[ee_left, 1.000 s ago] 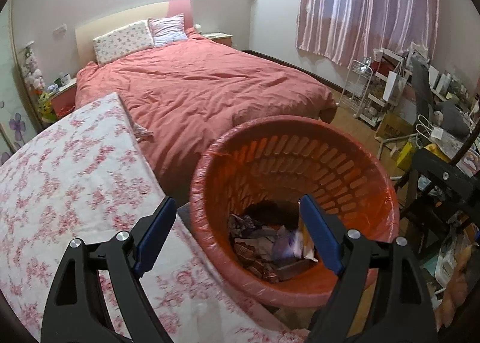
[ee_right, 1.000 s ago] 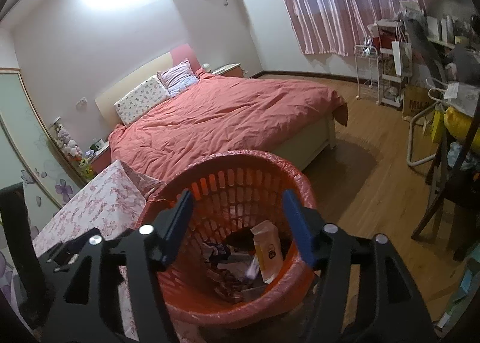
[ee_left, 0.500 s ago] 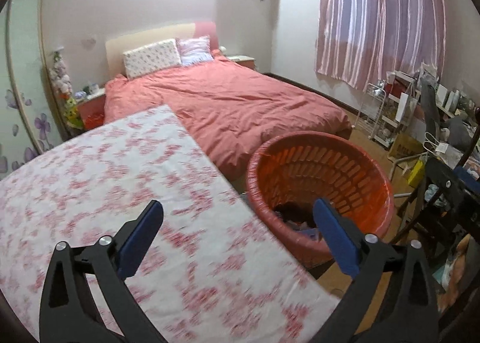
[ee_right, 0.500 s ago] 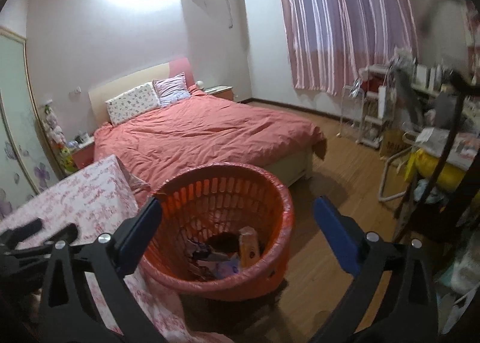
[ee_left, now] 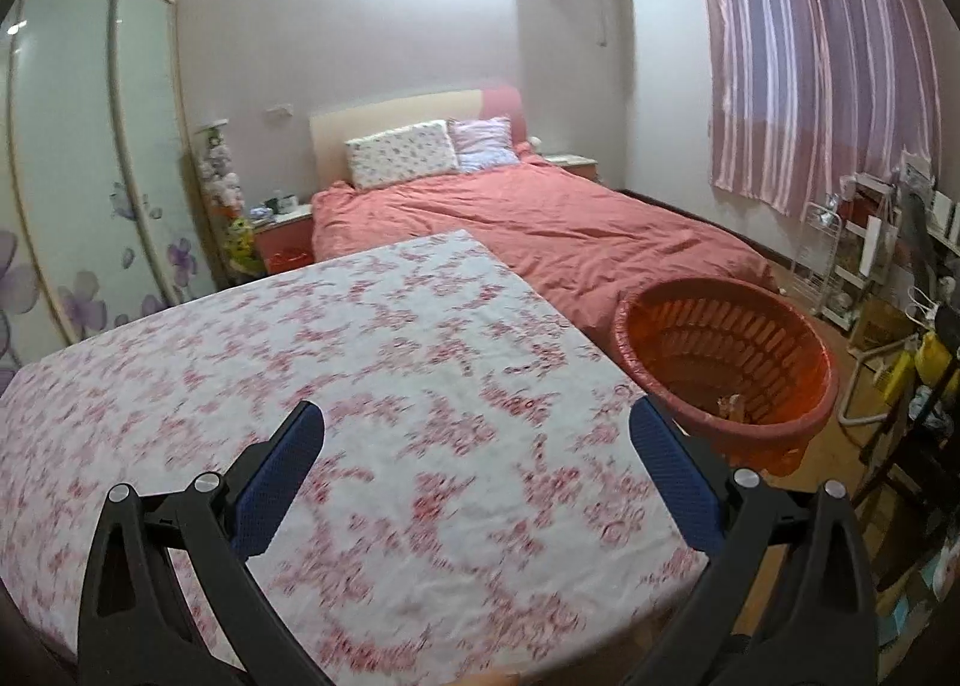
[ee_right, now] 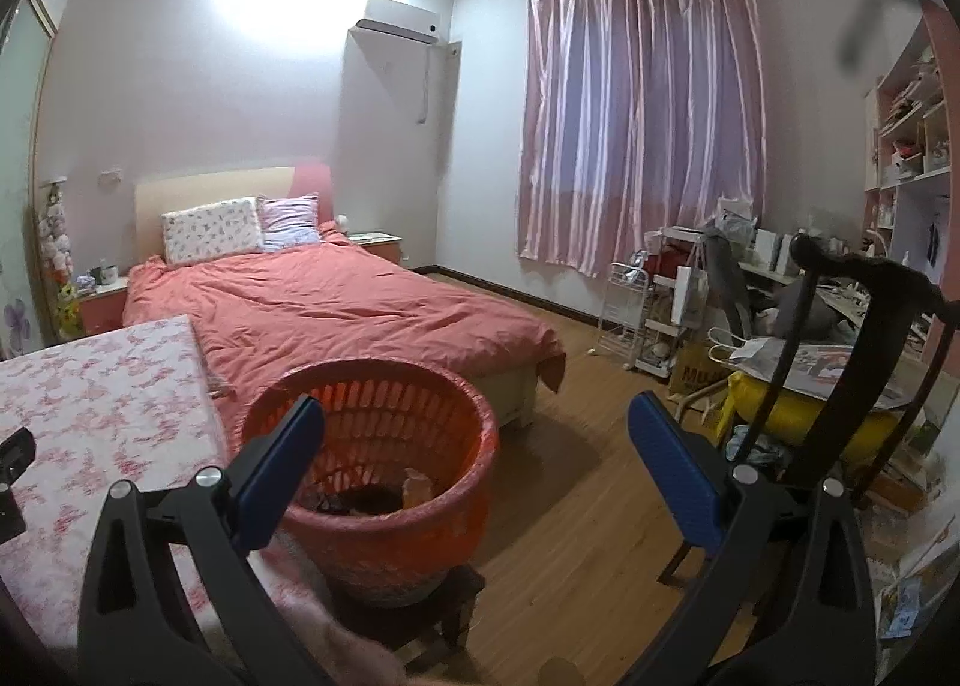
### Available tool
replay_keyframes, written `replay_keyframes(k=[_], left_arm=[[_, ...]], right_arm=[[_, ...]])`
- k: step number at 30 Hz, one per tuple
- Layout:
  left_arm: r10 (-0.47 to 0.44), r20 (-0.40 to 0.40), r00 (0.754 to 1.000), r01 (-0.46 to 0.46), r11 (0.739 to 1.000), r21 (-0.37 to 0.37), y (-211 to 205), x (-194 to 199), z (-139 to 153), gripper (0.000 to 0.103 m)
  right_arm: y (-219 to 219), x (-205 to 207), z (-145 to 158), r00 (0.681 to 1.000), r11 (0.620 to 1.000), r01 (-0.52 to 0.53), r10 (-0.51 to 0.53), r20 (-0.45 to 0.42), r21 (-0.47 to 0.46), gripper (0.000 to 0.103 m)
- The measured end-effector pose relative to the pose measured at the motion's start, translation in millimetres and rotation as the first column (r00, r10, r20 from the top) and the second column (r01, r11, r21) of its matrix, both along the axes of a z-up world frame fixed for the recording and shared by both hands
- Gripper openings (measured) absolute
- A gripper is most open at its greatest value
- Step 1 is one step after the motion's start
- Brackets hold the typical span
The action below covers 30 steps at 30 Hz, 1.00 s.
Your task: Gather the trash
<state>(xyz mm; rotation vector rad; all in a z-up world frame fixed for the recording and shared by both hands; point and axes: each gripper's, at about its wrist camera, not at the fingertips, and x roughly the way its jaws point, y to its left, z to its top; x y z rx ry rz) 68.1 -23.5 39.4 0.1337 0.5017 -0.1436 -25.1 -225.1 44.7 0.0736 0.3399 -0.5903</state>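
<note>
We note both grippers, left [ee_left: 477, 434] and right [ee_right: 476, 428], with blue-padded fingers just spread wide, nothing between them. The round slotted orange basket [ee_right: 384, 536], trash [ee_right: 414, 488] at its bottom, stands beside the floral-cloth worktop [ee_left: 360, 386].

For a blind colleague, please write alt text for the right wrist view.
Open, empty right tongs point at an orange basket with some trash inside, standing on a dark stool beside a floral-clothed table. Behind are a bed with a red cover and pink curtains.
</note>
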Motion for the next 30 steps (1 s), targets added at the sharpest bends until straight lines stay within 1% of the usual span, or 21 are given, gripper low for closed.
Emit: replay_keyframes(k=[2,6,9,12,15,18,22,30], left_arm=[[0.020,0.021,1.000,-0.019,1.000,-0.008,5,-10,1,0.101],[0.059,0.055,0.997,-0.057,0.998,-0.026,15,-25,2,0.101],[0.097,0.061,0.993,-0.095,0.995,-0.037,22,-34,1,0.101],[0.124,0.056,0.991,-0.122,0.991,-0.047,27,-41,-1,0.101],[0.149,0.043,0.988,-0.146,0.988,-0.055,33,-47,-4,0.101],[0.158,0.016,0.987,-0.156,0.985,-0.076,38,-50,-7,0.101],[0.165,-0.030,0.986,-0.167,0.982,-0.086,43,-50,-14,0.101],[0.172,-0.048,0.984,-0.175,0.982,-0.075,42,-56,-18,0.101]], right_arm=[[5,-7,1,1.000,1.000,-0.016,0.016,0.001,0.019,0.099],[20,-19,3,1.000,1.000,-0.023,0.023,-0.006,0.012,0.099],[33,-21,1,0.999,0.999,-0.035,0.035,-0.019,0.003,0.099],[49,-22,-2,0.998,0.999,-0.047,0.046,-0.034,-0.021,0.099],[61,-21,-5,0.996,0.998,-0.065,0.064,-0.060,-0.022,0.099],[65,-18,-10,0.994,0.997,-0.072,0.070,-0.083,-0.012,0.099],[71,-17,-16,0.992,0.998,-0.068,0.067,-0.109,-0.013,0.099],[69,-16,-25,0.990,0.999,-0.040,0.037,-0.132,-0.015,0.099]])
